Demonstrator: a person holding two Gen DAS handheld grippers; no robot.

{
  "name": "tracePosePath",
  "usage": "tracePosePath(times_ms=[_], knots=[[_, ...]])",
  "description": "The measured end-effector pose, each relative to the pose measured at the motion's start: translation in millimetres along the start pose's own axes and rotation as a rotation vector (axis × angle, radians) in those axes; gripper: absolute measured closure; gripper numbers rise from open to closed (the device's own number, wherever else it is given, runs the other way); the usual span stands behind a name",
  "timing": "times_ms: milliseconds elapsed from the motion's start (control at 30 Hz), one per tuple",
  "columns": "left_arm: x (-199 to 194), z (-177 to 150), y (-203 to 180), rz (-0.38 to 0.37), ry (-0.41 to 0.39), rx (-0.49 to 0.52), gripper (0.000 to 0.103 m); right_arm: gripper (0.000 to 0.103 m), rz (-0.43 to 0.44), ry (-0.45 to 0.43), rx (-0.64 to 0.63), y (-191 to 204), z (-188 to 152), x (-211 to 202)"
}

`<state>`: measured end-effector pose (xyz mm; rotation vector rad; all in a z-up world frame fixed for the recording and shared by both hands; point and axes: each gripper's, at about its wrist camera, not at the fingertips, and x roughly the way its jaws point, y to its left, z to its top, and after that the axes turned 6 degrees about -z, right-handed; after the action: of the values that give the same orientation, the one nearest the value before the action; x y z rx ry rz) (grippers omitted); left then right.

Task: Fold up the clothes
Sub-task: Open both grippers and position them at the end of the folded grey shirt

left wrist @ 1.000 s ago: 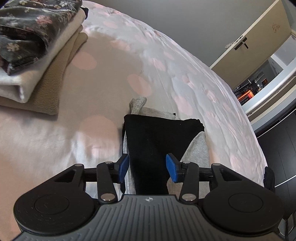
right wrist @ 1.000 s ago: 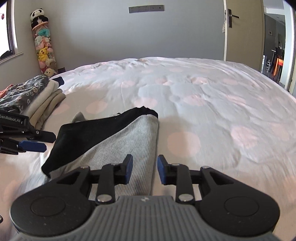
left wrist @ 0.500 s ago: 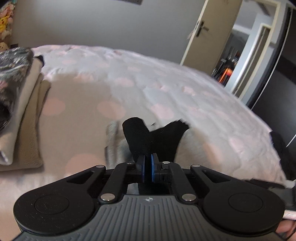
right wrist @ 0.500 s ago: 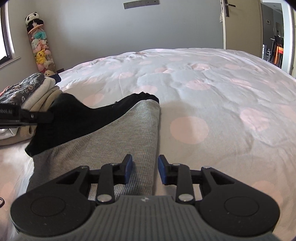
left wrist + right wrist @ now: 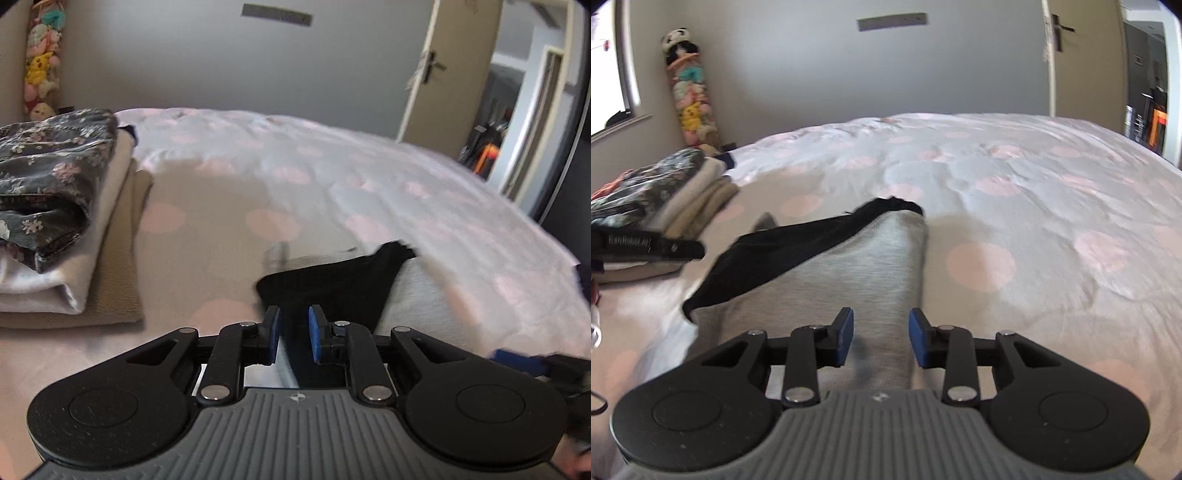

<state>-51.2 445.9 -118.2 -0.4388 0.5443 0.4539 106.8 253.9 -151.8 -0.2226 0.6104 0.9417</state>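
only folded clothes [image 5: 55, 206] stacked on bed [image 5: 332, 177].

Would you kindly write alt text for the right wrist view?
The open right gripper hovers over a grey and black garment on a pink-dotted bedspread. Folded clothes are stacked at left, beside the left gripper's tip.

The left gripper [image 5: 293, 334], jaws slightly parted, hovers over a black garment [image 5: 332, 284] on the spotted bedspread [image 5: 332, 177], beside folded clothes [image 5: 62, 206].
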Motion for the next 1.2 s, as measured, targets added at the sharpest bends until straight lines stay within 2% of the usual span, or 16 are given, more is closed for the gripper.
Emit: tracePosePath(times_ms=[33, 100, 200, 300, 400, 500, 567, 633, 700, 733, 933, 1033, 1200], knots=[[-3.3, -1.8, -6.7, -0.026, 0.008, 0.012, 0.089, 0.072, 0.022, -0.001, -0.017, 4.8, -1.5, -2.1], [-1.7, -9.3, -24.4, -0.032, 0.057, 0.067, 0.09, 0.078, 0.053, 0.016, -0.051, 14.1, -5.3, -3.4], [13.5, -23.3, -38.9, 0.026, 0.157, 0.118, 0.095, 0.081, 0.078, 0.057, -0.092, 24.2, -12.4, -3.4], [30.2, -33.2, -27.7, 0.081, 0.241, 0.074, 0.097, 0.082, 0.079, 0.151, -0.089, 24.4, -21.2, 6.0], [32.5, -34.6, -12.3, 0.062, 0.262, -0.018, 0.097, 0.082, 0.092, 0.187, -0.073, 20.0, -24.4, 12.2], [22.4, -32.9, -10.6, 0.039, 0.242, -0.042, 0.097, 0.08, 0.102, 0.195, -0.079, 19.2, -24.6, 9.7], [12.8, -29.6, -8.3, 0.016, 0.205, -0.058, 0.095, 0.068, 0.128, 0.171, -0.057, 14.8, -21.1, 3.8], [1.7, -22.9, -1.7, 0.007, 0.141, -0.093, 0.084, 0.065, 0.159, 0.134, -0.025, 9.4, -15.2, -3.5], [-3.8, -15.4, 9.2, 0.025, 0.076, -0.141, 0.055, 0.057, 0.157, 0.095, -0.016, 5.0, -5.4, -7.1], [-2.3, -11.8, 16.5, 0.034, 0.056, -0.164, 0.05, 0.05, 0.155, 0.08, -0.01, 2.5, -0.6, -7.8], [27.5, 8.5, 52.8, 0.023, 0.048, -0.278, 0.05, 0.048, 0.121, 0.114, 0.068, -21.7, 25.3, 27.4], [49.2, 26.1, 55.8, 0.028, 0.061, -0.224, 0.05, 0.049, 0.105, 0.13, 0.105, -33.8, 38.4, 45.2], [92.5, 50.8, 61.0, 0.023, 0.098, -0.142, 0.051, 0.049, 0.117, 0.107, 0.134, -48.8, 52.7, 74.7]])
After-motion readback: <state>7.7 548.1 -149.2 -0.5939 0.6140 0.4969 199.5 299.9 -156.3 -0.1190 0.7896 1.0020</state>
